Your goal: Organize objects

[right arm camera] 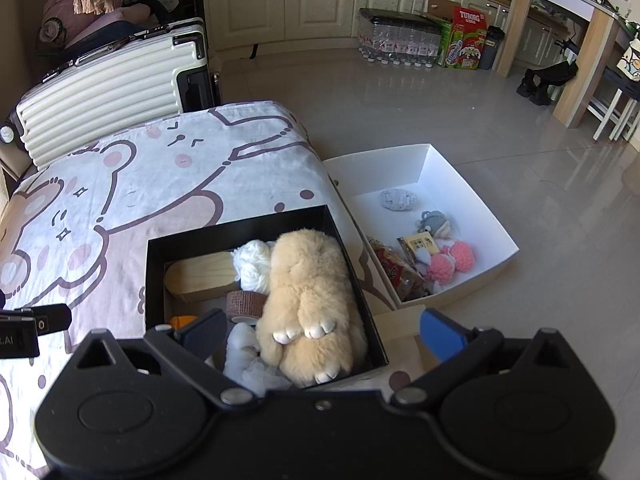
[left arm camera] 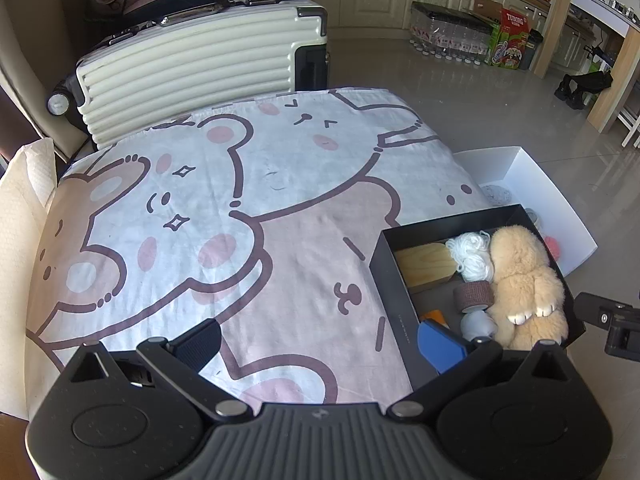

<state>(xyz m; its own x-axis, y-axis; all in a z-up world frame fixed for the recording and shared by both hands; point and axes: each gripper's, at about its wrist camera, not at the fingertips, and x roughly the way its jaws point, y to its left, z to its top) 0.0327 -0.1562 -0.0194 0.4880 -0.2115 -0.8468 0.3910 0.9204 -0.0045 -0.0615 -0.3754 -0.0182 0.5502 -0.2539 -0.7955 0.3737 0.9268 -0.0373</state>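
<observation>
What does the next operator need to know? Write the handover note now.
Left gripper: open, empty, over the cloth.
Right gripper: open, empty, above the black box.
Black box, on the cloth: plush, yarn, wood block, tape roll, small items.
White box, beside the table and lower: small toys, snack packets.
Cloth holds nothing loose in view. Left: check whether anything still needs sorting.

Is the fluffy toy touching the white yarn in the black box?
Touching. The right wrist view shows the plush toy pressed against the white yarn, its fur overlapping the yarn's edge with no gap.
</observation>
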